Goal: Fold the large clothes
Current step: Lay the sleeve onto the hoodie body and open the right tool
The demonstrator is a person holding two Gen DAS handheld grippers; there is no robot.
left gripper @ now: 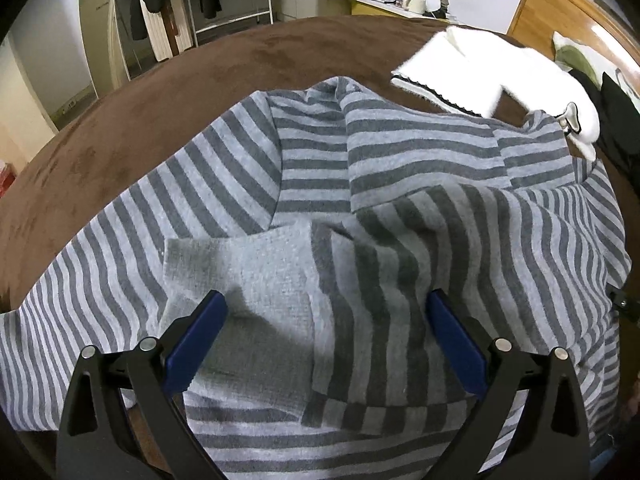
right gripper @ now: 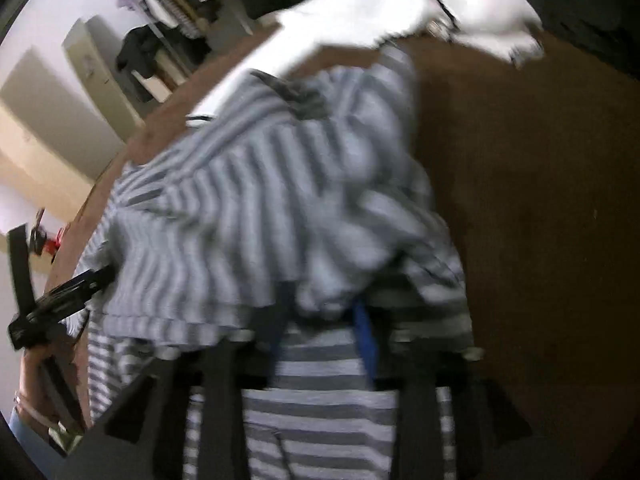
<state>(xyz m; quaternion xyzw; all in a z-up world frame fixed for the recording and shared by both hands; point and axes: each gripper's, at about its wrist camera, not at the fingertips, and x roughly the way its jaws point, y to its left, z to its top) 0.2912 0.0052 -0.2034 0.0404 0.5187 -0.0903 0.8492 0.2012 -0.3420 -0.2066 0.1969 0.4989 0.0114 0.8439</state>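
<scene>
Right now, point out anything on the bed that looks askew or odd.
The striped sweater lies askew: one sleeve is folded across the body at a slant, fabric bunching near the right gripper. The white garment sits crumpled beyond it.

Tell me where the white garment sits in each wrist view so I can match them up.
Left wrist: white garment lies upper right, on the brown bedspread beyond the striped garment.
Right wrist: white garment runs along the top centre to right, blurred.
Shared landmark: the striped garment, with the white one just behind it in both.
</scene>
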